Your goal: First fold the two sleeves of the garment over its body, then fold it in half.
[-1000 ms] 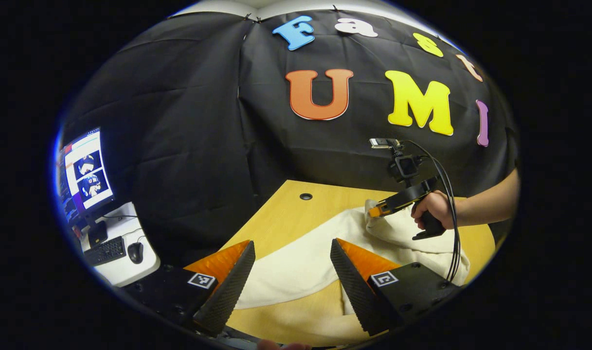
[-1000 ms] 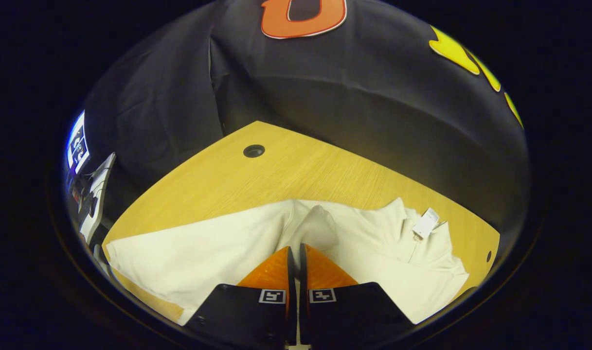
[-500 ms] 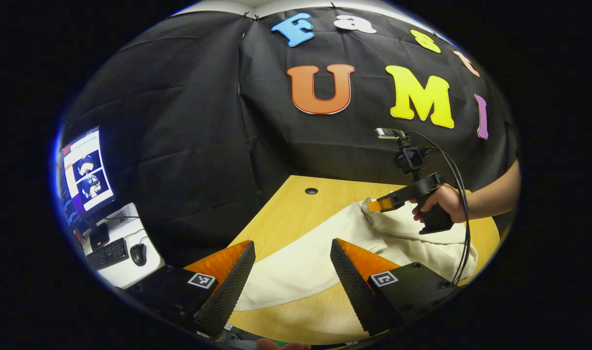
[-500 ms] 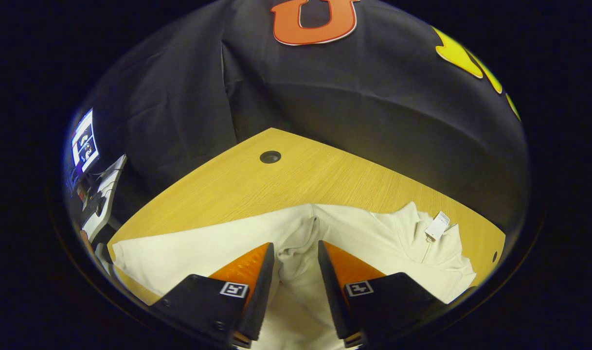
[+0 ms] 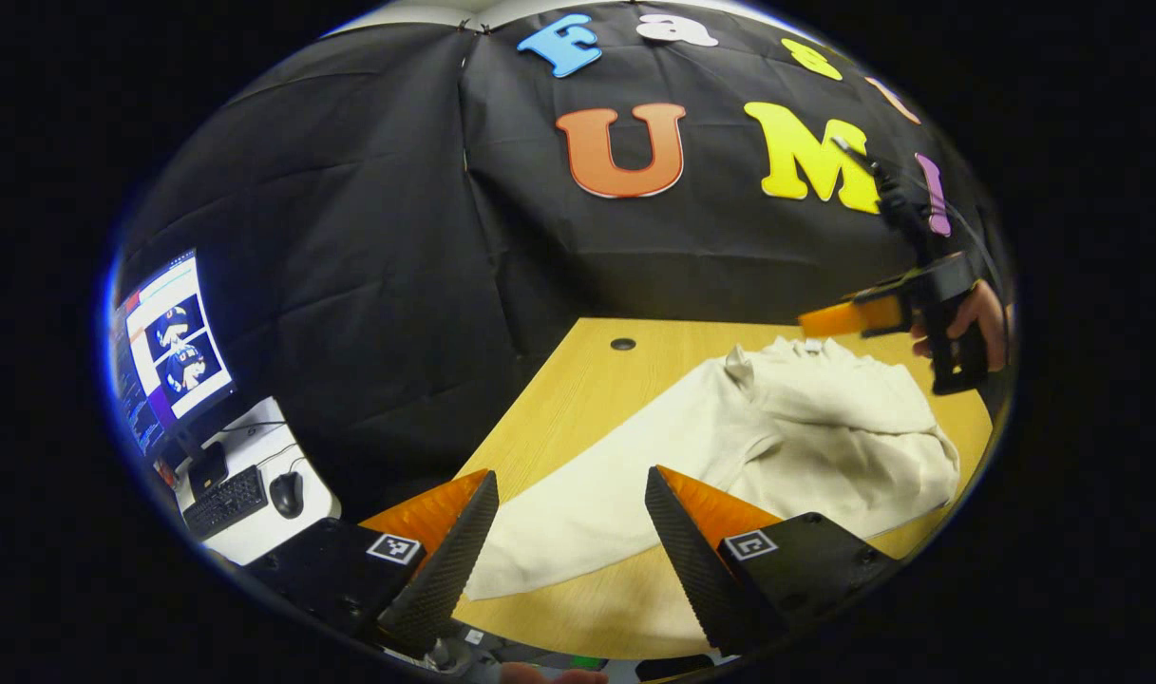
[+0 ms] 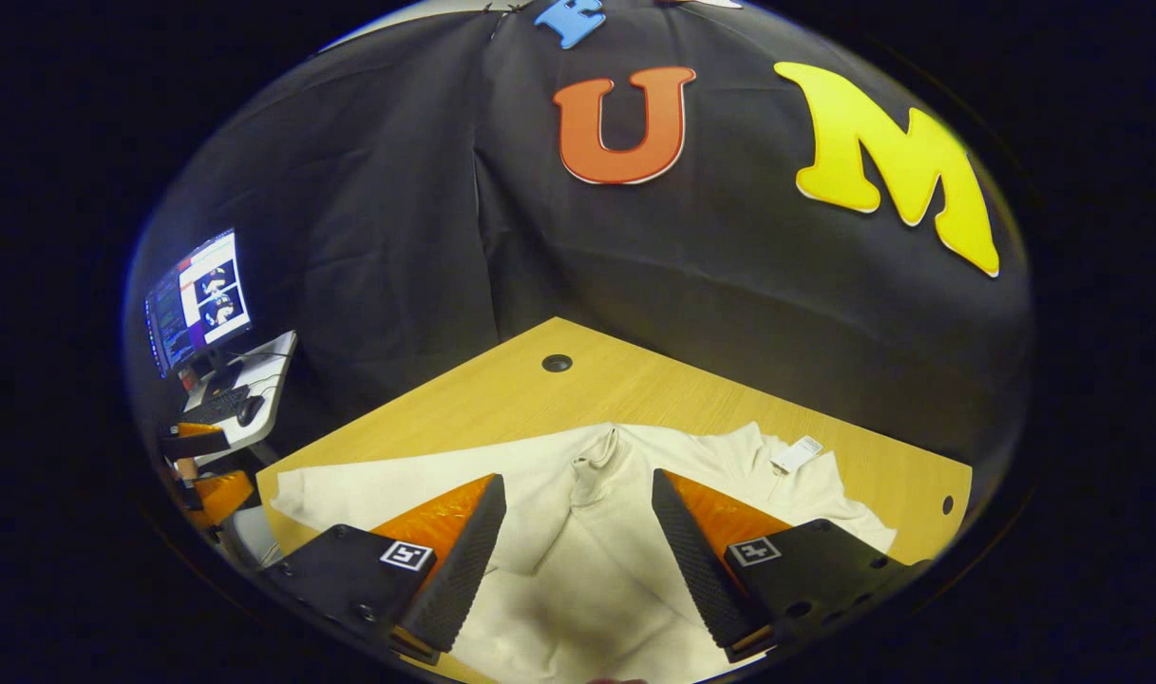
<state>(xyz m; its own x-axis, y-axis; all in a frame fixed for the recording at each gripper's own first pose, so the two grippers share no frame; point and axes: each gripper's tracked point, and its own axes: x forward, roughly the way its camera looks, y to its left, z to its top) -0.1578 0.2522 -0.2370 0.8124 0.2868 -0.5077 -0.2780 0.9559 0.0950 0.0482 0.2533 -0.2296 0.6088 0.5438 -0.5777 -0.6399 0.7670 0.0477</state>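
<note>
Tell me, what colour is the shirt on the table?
The shirt is plain cream-white, with no pattern. The left gripper view shows it best.

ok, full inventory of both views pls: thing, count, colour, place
garment: 1, cream, spread on the table, one sleeve lying over its body
tag: 1, white, at the garment's collar
table: 1, light wood, with a dark cable hole near the far edge
side desk: 1, white, left of the table
monitor: 1, lit, on the side desk
keyboard: 1, black, side desk
mouse: 1, black, beside the keyboard
hand: 1, holding the right tongs
left tongs: open, above the garment's near edge
right tongs: open, over the garment
</note>
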